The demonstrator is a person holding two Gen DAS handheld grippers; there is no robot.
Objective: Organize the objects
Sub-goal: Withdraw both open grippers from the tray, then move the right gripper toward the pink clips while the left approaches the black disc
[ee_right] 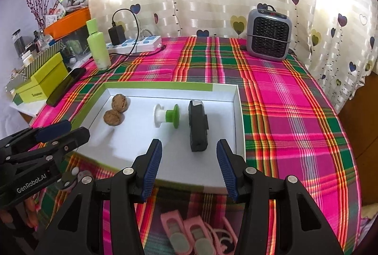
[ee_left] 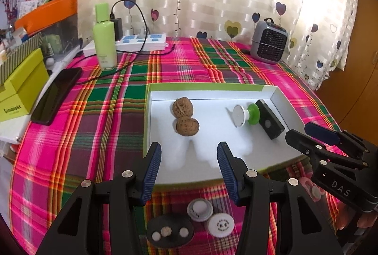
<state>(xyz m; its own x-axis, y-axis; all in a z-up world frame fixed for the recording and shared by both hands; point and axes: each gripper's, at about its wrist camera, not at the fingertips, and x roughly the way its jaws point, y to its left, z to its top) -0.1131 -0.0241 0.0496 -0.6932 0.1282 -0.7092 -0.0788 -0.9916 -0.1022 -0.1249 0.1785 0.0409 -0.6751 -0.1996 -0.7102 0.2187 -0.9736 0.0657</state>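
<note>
Evidently the left wrist view looks down on a shallow white tray [ee_left: 278, 94] set on a plaid-covered worktop [ee_left: 106, 113]. Two walnuts [ee_left: 185, 116] touch each other at the tray's left side, and a green-and-white spool [ee_left: 245, 114] lies on its side just beside a black rectangular device [ee_left: 270, 122] at the right; grouping by kind seems the reason. The left gripper [ee_left: 189, 168] hangs over the tray's near edge with its jaws moderately wide and nothing between them. Near the camera, off the tray, sit a black oval holder [ee_left: 169, 232] and two small round tins [ee_left: 210, 217], probably the next things to sort.

Seen from the right wrist, the right gripper [ee_right: 190, 168] likewise hovers above the tray's near rim, jaws moderately wide and empty, with the black device just beyond them. Below, on the cloth, lie pink clip-like pieces [ee_right: 186, 231], not yet in the tray. The left gripper shows at the left edge, a hand [ee_right: 26, 212] beneath it. A green bottle [ee_right: 98, 47], a power strip [ee_right: 134, 43] and a small heater [ee_right: 269, 35] stand well apart at the back, apparently outside the sorting.
</note>
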